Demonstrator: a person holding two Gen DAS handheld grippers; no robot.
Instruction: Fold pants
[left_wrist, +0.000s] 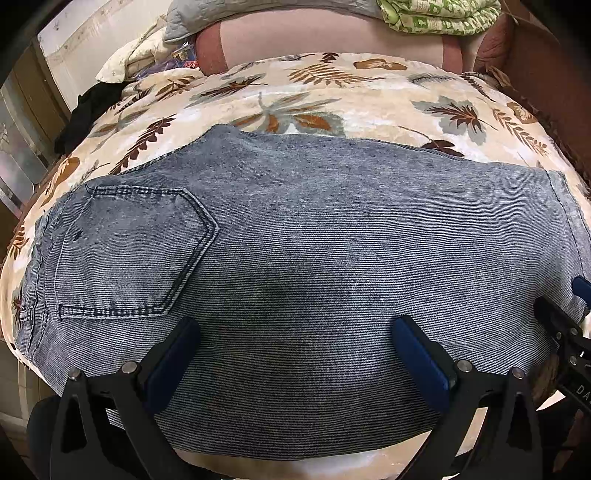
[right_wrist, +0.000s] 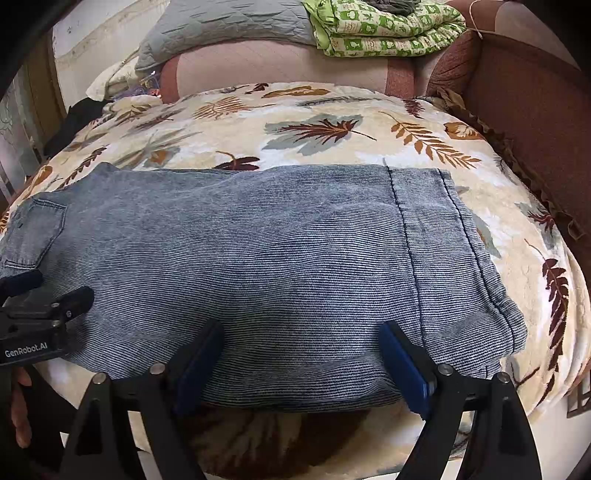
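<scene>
Jaws of both grippers spread wide, nothing pinched. Left gripper (left_wrist: 295, 354) over near edge of jeans (left_wrist: 314, 258), beside back pocket (left_wrist: 129, 254). Right gripper (right_wrist: 301, 360) over near edge toward hem (right_wrist: 465, 236). Jeans lie folded lengthwise, flat across leaf-print blanket (right_wrist: 332, 122) on bed, waist left, hem right. Green quilt (right_wrist: 388, 33) and grey quilt (right_wrist: 229, 26) heaped behind.

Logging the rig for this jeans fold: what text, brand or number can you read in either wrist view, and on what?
"GenRobot.AI": white print on the left gripper body, in the right wrist view.
"DA": cut-off white letters on the right gripper body, at the left wrist view's edge; the rest is out of frame.
Jeans: no readable label.
</scene>
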